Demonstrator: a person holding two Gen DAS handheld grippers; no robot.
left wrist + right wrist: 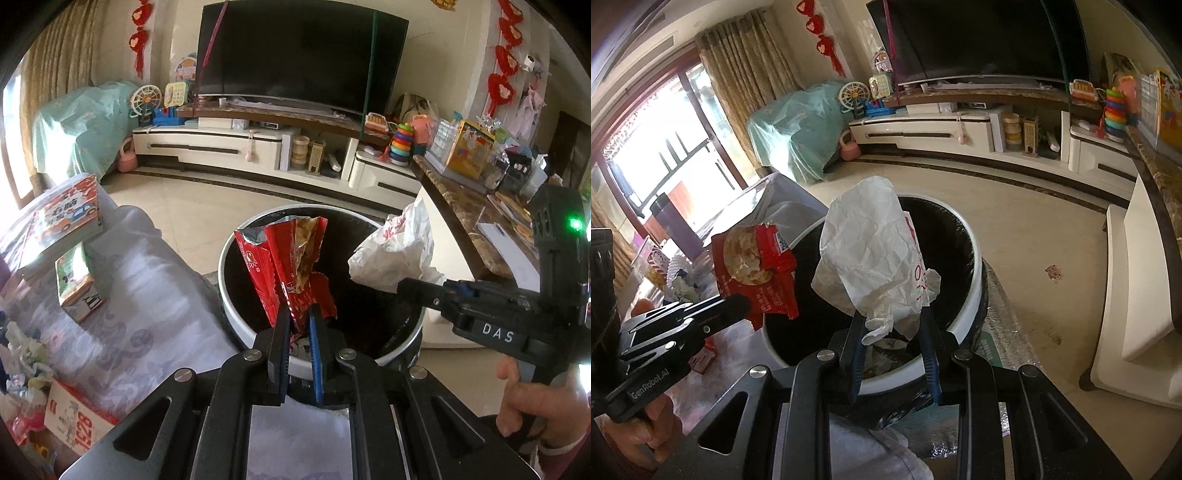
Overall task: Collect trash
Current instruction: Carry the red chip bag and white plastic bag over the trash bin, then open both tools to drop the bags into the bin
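My left gripper (pixel 298 312) is shut on a torn red snack wrapper (pixel 286 258), which it holds upright over the round white-rimmed trash bin (pixel 236 306). The same wrapper (pixel 753 264) shows at the left of the right wrist view, pinched by the left gripper (pixel 748 301). My right gripper (pixel 891 314) is shut on a crumpled white paper bag with red print (pixel 871 251), held above the bin (pixel 975 266). In the left wrist view that bag (pixel 399 251) hangs from the right gripper (pixel 400 284) over the bin's right rim. Some trash lies in the bin's dark inside.
A cloth-covered table (pixel 147 288) at the left carries books (pixel 66 221), a small green carton (pixel 74 284) and a box (pixel 79 424). A marble counter (pixel 469 210) with clutter runs at the right. Beyond the bin are tiled floor (pixel 1034 229), a TV cabinet (pixel 229 144) and a television (pixel 295 55).
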